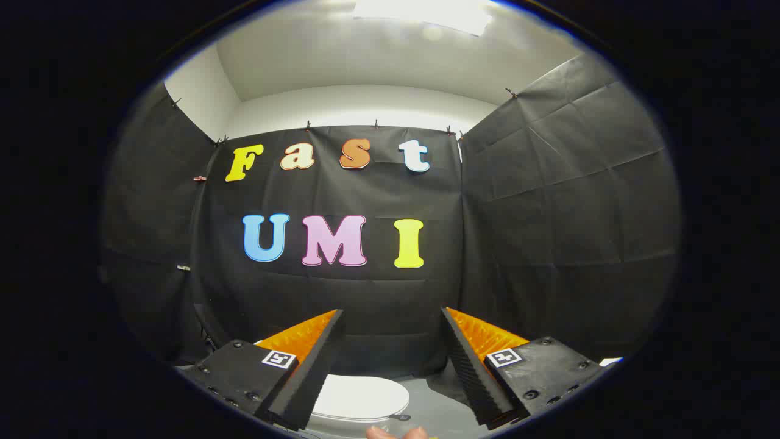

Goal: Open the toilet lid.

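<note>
1. The gripper [393, 317] hangs well above the toilet lid [359, 396], its fingers [317, 360] spread wide apart with nothing between them. The lid lies flat and shut, low down in the gap between the fingers and below their tips, set against the black cloth wall [548, 213] of the booth.

2. The gripper points at the wall rather than at the lid – so the first risk is a descent made half blind. If it comes down without tilting toward the lid, the fingers may land on the flat top and only push the lid harder onto the seat.

3. The lid looks smooth, glossy and rounded. I judge that a pinch on its top face would slide off; the near rim is what has to be caught, and where that rim lies is hard to tell, since it sits low between the fingers and partly behind them.

4. A fingertip of the person [396, 433] shows just under the lid's near edge. If the gripper drops straight there, it could crowd that hand.

5. Should one finger hook the rim and the other miss, the lid may lift a little and then slip off and slam – a slow, even lift along the hinge arc seems safest.

6. The wall hangs close behind the toilet; a lid swung up fast could strike the cloth.
</note>
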`<state>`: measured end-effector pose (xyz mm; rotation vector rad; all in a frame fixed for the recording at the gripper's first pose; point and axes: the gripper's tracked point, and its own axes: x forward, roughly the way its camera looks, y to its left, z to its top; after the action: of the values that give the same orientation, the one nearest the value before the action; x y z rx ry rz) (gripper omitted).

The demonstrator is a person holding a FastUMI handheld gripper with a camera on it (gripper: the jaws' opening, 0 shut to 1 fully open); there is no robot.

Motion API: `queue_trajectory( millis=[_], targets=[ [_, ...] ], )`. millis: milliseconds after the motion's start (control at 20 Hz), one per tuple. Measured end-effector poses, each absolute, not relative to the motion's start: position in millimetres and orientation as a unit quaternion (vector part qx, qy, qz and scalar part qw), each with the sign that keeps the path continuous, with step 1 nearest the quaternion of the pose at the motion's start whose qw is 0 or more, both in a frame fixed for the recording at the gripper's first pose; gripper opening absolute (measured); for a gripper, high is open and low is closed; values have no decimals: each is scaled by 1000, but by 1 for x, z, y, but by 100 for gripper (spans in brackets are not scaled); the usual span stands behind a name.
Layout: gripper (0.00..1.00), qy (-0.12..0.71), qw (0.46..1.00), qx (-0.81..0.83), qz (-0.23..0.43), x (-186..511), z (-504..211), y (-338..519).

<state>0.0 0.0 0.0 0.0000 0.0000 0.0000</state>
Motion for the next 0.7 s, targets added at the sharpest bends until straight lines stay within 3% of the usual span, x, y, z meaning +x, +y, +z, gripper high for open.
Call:
queue_trajectory(
  millis=[700],
  targets=[
    [98, 5, 1000, -3, 4, 0, -4, 1]
  ],
)
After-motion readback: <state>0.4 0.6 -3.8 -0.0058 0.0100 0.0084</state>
